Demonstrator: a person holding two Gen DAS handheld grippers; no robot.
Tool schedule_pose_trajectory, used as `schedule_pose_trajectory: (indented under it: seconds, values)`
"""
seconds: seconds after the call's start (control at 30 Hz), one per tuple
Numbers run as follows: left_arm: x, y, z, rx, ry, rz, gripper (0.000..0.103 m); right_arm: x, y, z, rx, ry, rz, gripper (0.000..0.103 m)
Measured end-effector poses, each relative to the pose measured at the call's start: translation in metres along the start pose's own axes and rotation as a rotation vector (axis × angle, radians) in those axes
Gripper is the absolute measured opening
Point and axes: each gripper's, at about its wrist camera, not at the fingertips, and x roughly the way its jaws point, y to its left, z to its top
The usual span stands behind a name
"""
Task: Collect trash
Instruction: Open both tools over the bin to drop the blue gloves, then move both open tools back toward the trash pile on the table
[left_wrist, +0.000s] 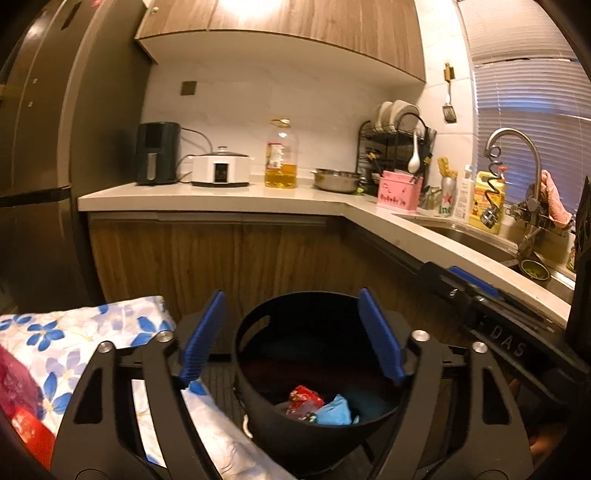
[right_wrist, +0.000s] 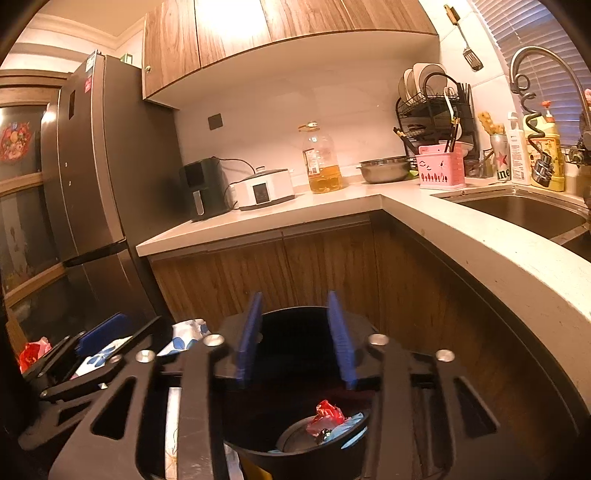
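Round black plastic bin (left_wrist: 258, 332), crumpled red wrapper (left_wrist: 304, 400) inside.

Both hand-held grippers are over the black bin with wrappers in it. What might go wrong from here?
1. The bin stands close against the flowered cloth; a sideways nudge could tip it.
2. The left hand-held gripper and right hand-held gripper, both open, crowd the same opening and may collide.

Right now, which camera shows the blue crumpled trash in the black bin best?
The left wrist view: the blue trash lies in full sight at the bottom of the black bin, beside the red wrapper. In the right wrist view the red wrapper mostly hides it; only a pale blue edge shows.
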Motion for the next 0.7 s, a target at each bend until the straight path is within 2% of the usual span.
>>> schedule_pose_trajectory:
  seconds: [0.1,0.13,0.2,0.37,0.57,0.7]
  values:
    - [-0.014,0.012,-0.008,-0.014,0.0,0.05,0.085,-0.005,0.002,-0.003,0.001,-0.002,-0.011,0.054]
    - [-0.018,0.015,-0.009,-0.02,0.002,0.06,0.086,-0.007,0.003,-0.004,0.003,-0.003,-0.012,0.057]
    - [-0.03,0.024,-0.015,-0.043,0.009,0.086,0.088,-0.012,0.006,-0.009,0.008,-0.004,-0.01,0.068]
    - [-0.068,0.046,-0.027,-0.079,-0.018,0.164,0.093,-0.029,0.022,-0.022,0.001,-0.029,0.007,0.083]
    - [-0.119,0.077,-0.04,-0.142,-0.052,0.251,0.096,-0.049,0.048,-0.038,0.007,-0.04,0.047,0.084]
    - [-0.15,0.103,-0.051,-0.158,-0.055,0.357,0.096,-0.057,0.072,-0.048,-0.013,-0.033,0.08,0.084]
